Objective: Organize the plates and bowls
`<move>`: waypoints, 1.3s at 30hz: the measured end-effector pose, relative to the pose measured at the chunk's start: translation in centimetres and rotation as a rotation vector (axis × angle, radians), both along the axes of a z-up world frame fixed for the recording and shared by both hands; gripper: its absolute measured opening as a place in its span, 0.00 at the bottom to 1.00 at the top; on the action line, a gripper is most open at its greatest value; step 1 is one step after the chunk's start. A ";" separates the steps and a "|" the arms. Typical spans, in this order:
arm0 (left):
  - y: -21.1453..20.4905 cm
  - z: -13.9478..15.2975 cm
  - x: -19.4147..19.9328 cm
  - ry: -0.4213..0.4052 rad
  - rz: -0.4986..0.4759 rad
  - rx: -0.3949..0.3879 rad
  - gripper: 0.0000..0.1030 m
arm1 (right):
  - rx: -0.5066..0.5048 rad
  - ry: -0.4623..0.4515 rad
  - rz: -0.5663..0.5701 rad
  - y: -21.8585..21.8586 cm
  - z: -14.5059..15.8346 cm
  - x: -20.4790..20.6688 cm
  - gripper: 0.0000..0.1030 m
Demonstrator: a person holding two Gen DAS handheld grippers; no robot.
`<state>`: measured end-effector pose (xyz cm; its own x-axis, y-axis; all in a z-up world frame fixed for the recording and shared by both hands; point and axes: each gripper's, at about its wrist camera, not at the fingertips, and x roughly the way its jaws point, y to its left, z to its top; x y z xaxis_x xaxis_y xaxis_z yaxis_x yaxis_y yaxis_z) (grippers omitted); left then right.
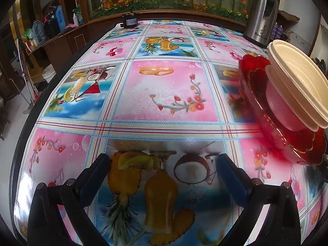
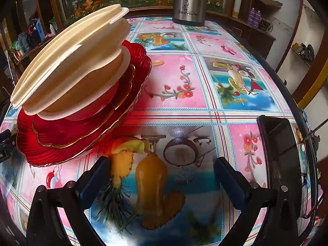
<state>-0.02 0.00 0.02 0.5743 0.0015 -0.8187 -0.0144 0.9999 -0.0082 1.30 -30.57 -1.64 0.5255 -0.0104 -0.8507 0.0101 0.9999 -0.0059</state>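
Observation:
A stack stands on the patterned tablecloth: cream bowls (image 2: 69, 61) nested on top of red scalloped plates (image 2: 67, 143) with gold rims. In the left wrist view the same cream bowls (image 1: 297, 86) and red plates (image 1: 266, 106) sit at the right edge. My left gripper (image 1: 162, 172) is open and empty, low over the cloth, to the left of the stack. My right gripper (image 2: 162, 174) is open and empty, just right of and in front of the stack, apart from it.
A steel thermos jug (image 2: 189, 0) stands at the table's far side, also in the left wrist view (image 1: 261, 14). A black tray-like object (image 2: 280, 160) lies at the right table edge. A small black device (image 1: 130, 21) sits at the far edge.

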 end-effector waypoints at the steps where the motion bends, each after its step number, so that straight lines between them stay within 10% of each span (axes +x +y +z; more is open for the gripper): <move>1: 0.0 0.0 0.0 0.000 0.000 0.002 1.00 | -0.001 0.002 0.000 0.0 0.0 0.0 1.00; 39: 0.1 -0.1 0.1 -0.005 -0.008 -0.001 1.00 | 0.000 -0.001 0.018 0.8 0.1 -1.0 1.00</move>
<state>0.08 0.07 -0.06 0.5784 -0.0043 -0.8157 -0.0063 0.9999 -0.0097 0.29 -29.75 -1.58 0.5268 -0.0011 -0.8500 -0.0074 1.0000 -0.0059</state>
